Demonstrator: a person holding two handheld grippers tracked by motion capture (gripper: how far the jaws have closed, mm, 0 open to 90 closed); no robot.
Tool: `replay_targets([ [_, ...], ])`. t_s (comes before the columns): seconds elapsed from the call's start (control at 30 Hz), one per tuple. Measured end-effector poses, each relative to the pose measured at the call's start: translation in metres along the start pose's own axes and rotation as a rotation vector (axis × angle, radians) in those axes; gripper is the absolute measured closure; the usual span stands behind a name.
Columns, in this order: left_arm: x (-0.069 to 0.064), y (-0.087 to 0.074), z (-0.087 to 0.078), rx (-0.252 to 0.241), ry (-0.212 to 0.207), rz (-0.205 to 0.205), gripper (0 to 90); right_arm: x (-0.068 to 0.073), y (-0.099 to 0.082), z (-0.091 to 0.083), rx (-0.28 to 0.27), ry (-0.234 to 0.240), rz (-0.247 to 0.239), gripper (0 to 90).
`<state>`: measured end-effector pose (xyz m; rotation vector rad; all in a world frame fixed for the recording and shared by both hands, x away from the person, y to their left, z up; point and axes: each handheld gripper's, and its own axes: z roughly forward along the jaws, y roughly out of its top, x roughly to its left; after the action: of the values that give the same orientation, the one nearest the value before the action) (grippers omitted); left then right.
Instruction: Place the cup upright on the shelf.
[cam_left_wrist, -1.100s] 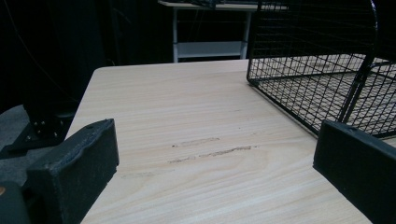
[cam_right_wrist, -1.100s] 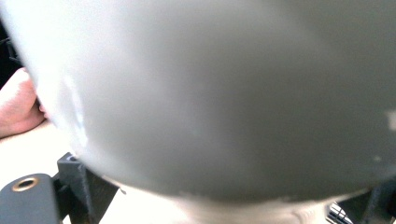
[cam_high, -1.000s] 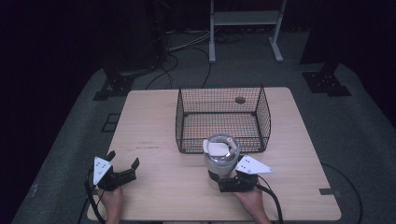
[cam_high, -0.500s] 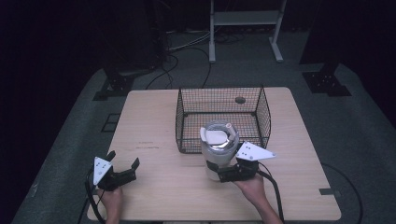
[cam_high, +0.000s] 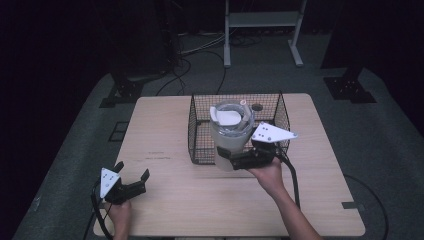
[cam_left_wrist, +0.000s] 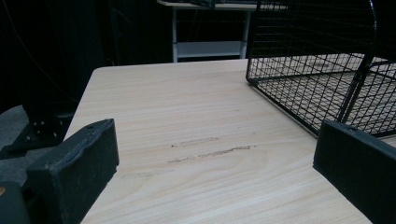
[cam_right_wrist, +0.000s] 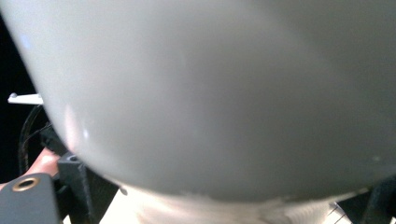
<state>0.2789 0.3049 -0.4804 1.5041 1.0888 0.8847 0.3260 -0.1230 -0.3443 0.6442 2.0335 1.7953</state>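
A pale grey-white pot (cam_high: 230, 131) with a white lid piece in its open top hangs tilted over the front wall of a black wire basket (cam_high: 201, 145). My right gripper (cam_high: 226, 156) is shut on the pot's lower part, held from the near side. In the right gripper view the pot's wall (cam_right_wrist: 210, 93) looms close and blurred, and my right gripper (cam_right_wrist: 229, 200) clasps its base with a jaw on each side. My left gripper (cam_high: 132, 170) rests open at the table's front left, and nothing sits between its jaws (cam_left_wrist: 215, 168).
The basket (cam_left_wrist: 317, 84) stands at the back middle of the light wooden table (cam_high: 165, 125). A small dark round object (cam_high: 257, 107) lies near the basket's far wall. Dark floor, cables and a metal stand (cam_high: 260, 20) lie beyond the table.
My right gripper has lifted the pot and carried it away from the person, from in front of the basket to over its front wall. The left gripper has stayed put.
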Motion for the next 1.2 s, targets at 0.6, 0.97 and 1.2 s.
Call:
replay_targets([
  [0.6,0.001,0.0,0.001,-0.001,0.001,0.001,0.0,-0.06,0.037,0.043,0.011,-0.033,-0.009,8.3],
  [0.97,0.001,0.0,0.001,-0.001,0.001,-0.002,0.0,-0.091,0.025,0.079,0.052,0.017,0.002,8.3],
  [1.2,0.001,0.0,0.0,0.0,0.0,0.004,0.0,-0.109,0.01,0.096,0.07,0.044,0.024,8.3],
])
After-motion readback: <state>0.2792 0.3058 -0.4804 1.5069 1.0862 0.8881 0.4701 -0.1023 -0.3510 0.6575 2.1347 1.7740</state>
